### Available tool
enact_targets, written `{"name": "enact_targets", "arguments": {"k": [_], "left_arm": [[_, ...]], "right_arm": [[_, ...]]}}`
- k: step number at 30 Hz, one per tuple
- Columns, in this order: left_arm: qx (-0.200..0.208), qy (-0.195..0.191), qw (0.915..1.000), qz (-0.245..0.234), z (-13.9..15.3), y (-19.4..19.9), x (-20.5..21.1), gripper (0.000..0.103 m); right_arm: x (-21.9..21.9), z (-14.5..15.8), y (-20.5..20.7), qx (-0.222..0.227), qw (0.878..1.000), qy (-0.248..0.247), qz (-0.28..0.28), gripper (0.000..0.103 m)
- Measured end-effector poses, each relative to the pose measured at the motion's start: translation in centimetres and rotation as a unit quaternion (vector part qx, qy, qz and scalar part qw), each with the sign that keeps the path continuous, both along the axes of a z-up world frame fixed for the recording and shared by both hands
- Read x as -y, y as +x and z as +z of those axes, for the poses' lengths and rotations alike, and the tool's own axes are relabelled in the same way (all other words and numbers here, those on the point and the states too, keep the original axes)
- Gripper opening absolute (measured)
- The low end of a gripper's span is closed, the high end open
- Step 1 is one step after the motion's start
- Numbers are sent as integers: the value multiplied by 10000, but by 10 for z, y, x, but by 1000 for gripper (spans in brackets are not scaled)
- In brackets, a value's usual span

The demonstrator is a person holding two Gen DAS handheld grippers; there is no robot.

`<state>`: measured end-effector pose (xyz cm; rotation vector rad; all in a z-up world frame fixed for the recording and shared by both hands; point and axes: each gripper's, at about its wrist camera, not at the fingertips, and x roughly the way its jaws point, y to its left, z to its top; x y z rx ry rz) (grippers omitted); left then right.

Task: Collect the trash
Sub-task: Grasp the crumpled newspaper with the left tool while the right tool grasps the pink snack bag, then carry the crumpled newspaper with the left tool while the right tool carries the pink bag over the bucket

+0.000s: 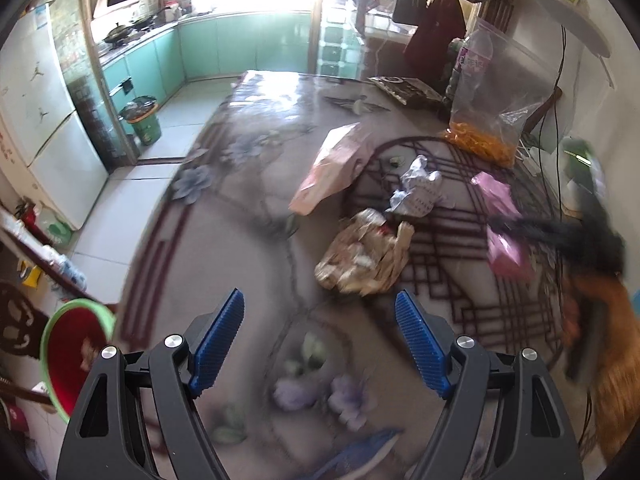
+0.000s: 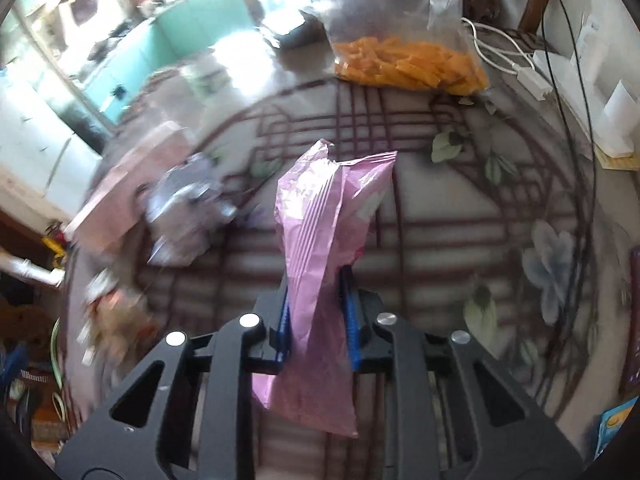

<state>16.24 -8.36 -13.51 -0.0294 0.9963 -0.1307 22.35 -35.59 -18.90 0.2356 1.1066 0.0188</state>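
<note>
The left wrist view looks steeply down over the patterned table (image 1: 248, 184) from above its near part, facing a teal kitchen beyond. The right wrist view sits lower and closer, aimed at the far side. Both show the clear bag of orange snacks (image 2: 408, 64), the crumpled white paper (image 1: 416, 192) and, probably, the same pink wrapper (image 2: 320, 240), though blurred.

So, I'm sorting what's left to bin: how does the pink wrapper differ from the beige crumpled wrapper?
The pink wrapper is clamped between the right gripper's blue pads; the beige crumpled wrapper lies loose on the table, ahead of the open left gripper. The pink wrapper is long, smooth and creased lengthwise; the beige crumpled wrapper is balled up. Both are empty packaging.
</note>
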Motion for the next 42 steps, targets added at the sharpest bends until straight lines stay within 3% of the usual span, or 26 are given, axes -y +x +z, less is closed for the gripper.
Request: {"name": "enact_targets", "arguments": {"k": [7, 16, 19, 21, 22, 23, 26, 32, 42], "left_arm": [[-52, -216, 9997, -96, -27, 40, 29, 75], [-242, -93, 9994, -240, -53, 66, 56, 75], [-329, -51, 9991, -247, -60, 68, 56, 72], [-373, -25, 9990, -227, -63, 68, 52, 59], [-365, -54, 9990, -236, -63, 66, 50, 57], [-358, -89, 9990, -249, -62, 65, 49, 51], [-341, -217, 9988, -262, -54, 57, 42, 47], [-72, -607, 9981, -99, -18, 20, 21, 47], [109, -661, 9975, 223, 17, -43, -21, 47]], "right_arm": [[-10, 26, -85, 144, 9990, 230, 359, 22], [-5, 24, -115, 28, 9992, 334, 234, 22], [-5, 29, -116, 97, 9991, 344, 249, 22], [-7, 33, -115, 150, 9989, 339, 271, 22], [-8, 34, -115, 163, 9989, 330, 282, 22], [-10, 35, -116, 176, 9989, 314, 297, 22], [-15, 40, -116, 193, 9988, 317, 333, 22], [-30, 58, -116, 433, 9978, 245, 448, 22], [-69, 81, -121, 751, 9944, 67, 734, 22]]}}
